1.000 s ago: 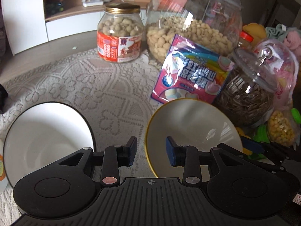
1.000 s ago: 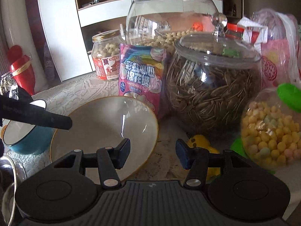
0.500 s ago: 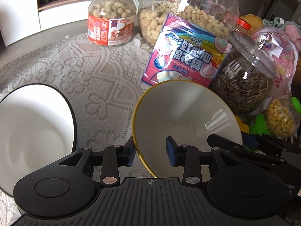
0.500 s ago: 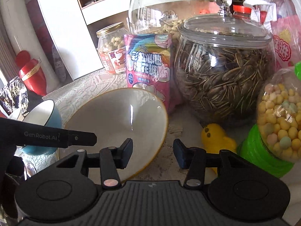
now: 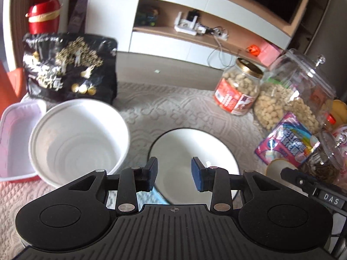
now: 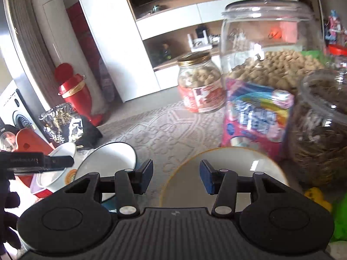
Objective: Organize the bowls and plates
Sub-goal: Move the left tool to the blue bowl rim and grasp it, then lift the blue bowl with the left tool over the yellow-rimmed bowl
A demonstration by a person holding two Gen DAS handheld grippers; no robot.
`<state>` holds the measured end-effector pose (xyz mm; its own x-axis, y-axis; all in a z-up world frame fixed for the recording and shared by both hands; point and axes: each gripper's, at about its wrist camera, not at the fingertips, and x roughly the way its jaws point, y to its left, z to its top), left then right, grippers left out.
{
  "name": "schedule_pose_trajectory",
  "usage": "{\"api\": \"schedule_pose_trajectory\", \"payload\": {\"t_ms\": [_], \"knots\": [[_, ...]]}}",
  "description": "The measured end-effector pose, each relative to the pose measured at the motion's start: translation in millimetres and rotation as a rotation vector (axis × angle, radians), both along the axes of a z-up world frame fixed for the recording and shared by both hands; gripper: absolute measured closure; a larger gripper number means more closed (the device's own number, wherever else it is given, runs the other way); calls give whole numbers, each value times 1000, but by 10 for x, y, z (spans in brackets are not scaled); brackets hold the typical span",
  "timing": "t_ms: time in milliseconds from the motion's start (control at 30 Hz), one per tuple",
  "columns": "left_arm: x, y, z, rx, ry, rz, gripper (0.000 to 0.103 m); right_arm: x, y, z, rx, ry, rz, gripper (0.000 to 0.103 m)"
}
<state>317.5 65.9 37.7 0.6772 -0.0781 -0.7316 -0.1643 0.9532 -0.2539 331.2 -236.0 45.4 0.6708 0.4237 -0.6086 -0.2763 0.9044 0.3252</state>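
Observation:
My left gripper (image 5: 174, 174) is open and hangs over a white bowl with a black rim (image 5: 195, 158), nothing between its pads. That bowl, teal outside, also shows left of my right gripper (image 6: 108, 160). A white round tub (image 5: 80, 138) stands beside it on the left. My right gripper (image 6: 175, 178) is open just above the near left rim of a cream bowl with a yellow rim (image 6: 229, 169); its pads do not touch the rim. A sliver of this bowl (image 5: 275, 166) shows at the lower right of the left wrist view.
A lace tablecloth (image 5: 173, 112) covers the table. A black snack bag (image 5: 69, 71) and a pink-white tray (image 5: 15, 143) sit at the left. A peanut jar (image 6: 201, 86), a large glass jar (image 6: 271, 54), a marshmallow bag (image 6: 256, 117) and a seed jar (image 6: 321, 125) crowd the right.
My left gripper swung left, away from the yellow-rimmed bowl and over the black-rimmed one. My right gripper's jaws narrowed a little, and it rose and shifted left along the yellow-rimmed bowl.

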Motion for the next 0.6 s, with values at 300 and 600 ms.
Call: {"api": "schedule_pose_trajectory", "payload": {"t_ms": [300,600], "knots": [[238,129,-404,-47,120,-5,65,439,740,-260,-92,103,63,55],[520,104,-639,-66,196,-29,69,608,1076,-505,-191,168,120,59]]}}
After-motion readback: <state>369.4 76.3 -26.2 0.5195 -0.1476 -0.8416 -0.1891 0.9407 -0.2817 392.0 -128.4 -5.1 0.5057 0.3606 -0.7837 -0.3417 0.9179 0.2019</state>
